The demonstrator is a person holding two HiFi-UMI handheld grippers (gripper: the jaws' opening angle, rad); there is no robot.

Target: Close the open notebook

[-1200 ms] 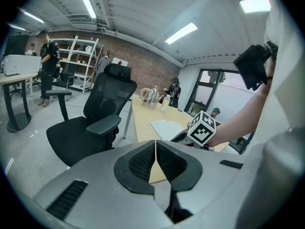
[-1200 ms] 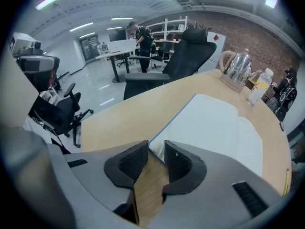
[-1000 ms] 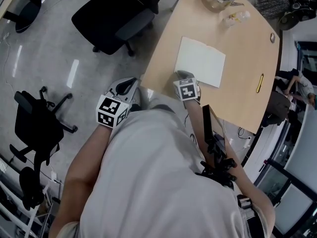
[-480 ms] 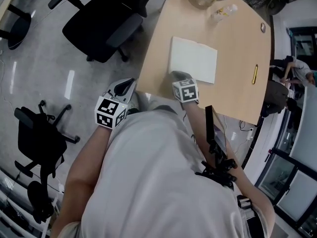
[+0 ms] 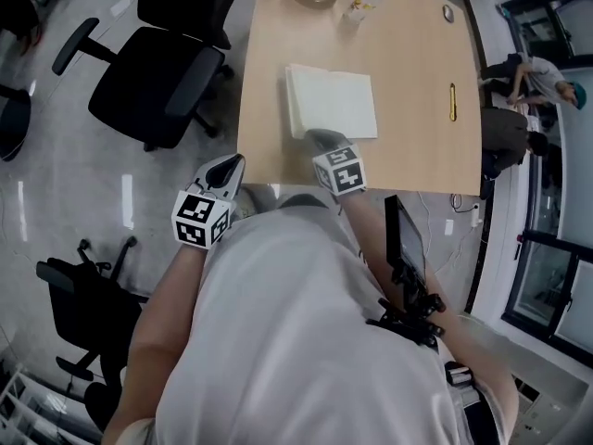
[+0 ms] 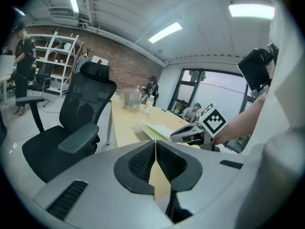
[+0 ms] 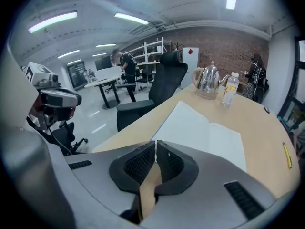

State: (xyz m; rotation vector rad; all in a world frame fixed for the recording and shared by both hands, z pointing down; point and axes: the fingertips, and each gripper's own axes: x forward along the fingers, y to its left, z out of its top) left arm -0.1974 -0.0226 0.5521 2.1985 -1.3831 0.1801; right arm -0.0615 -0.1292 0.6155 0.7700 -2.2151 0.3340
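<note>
Notebook (image 5: pixel 332 102) (one, open) on table (image 5: pixel 417 156), left gripper (image 6: pixel 156 146), right gripper (image 7: pixel 156 148), each with jaws pressed together.

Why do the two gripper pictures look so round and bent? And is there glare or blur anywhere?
Left gripper view: a fisheye lens, so dark corners and a ceiling that bows. Right gripper view: the same round border; the notebook is washed out to near-white. Head view: lamps glare as bright streaks on the floor; little blur.

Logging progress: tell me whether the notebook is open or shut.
Open. The notebook lies spread flat on the table, two white pages either side of a centre fold.
</note>
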